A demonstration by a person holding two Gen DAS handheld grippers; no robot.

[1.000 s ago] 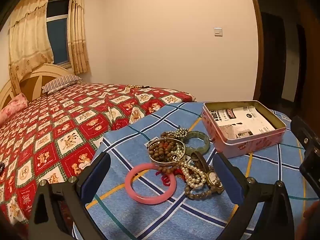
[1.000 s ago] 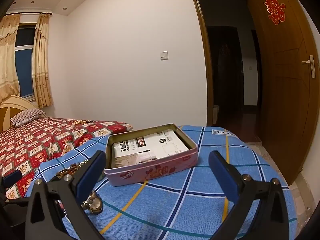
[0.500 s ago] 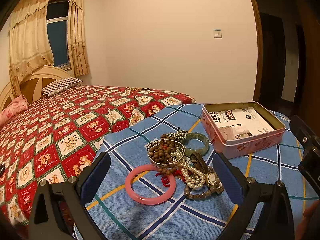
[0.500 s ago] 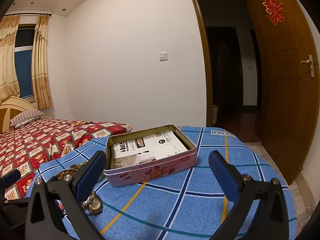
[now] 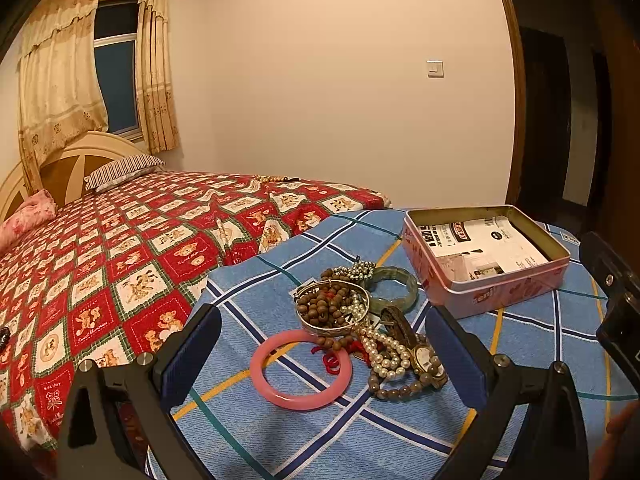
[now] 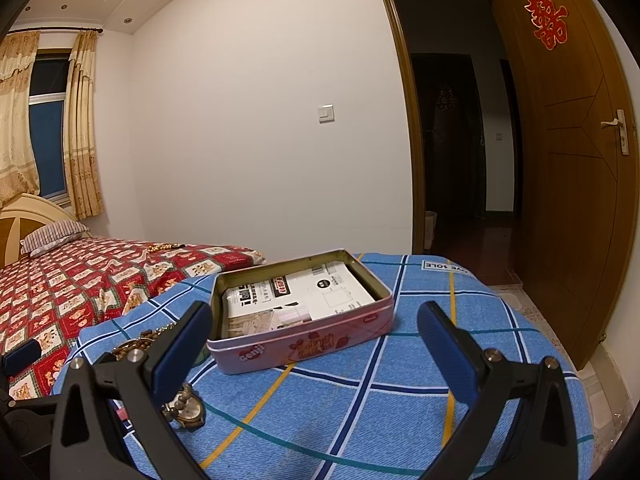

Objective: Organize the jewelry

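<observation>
Heap of bead, pearl and bangle jewelry near left; open pink tin far right, ready for sorting. Left gripper, right gripper: jaws spread, empty.

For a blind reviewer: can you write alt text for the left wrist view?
A heap of jewelry and a pink bangle lie on a blue plaid cloth, framed by the open left tool. An open pink tin sits behind to the right, a red quilted bed to the left.

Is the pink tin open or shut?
Open: the tin has no lid on, and printed paper shows inside. No jewelry in it.
</observation>
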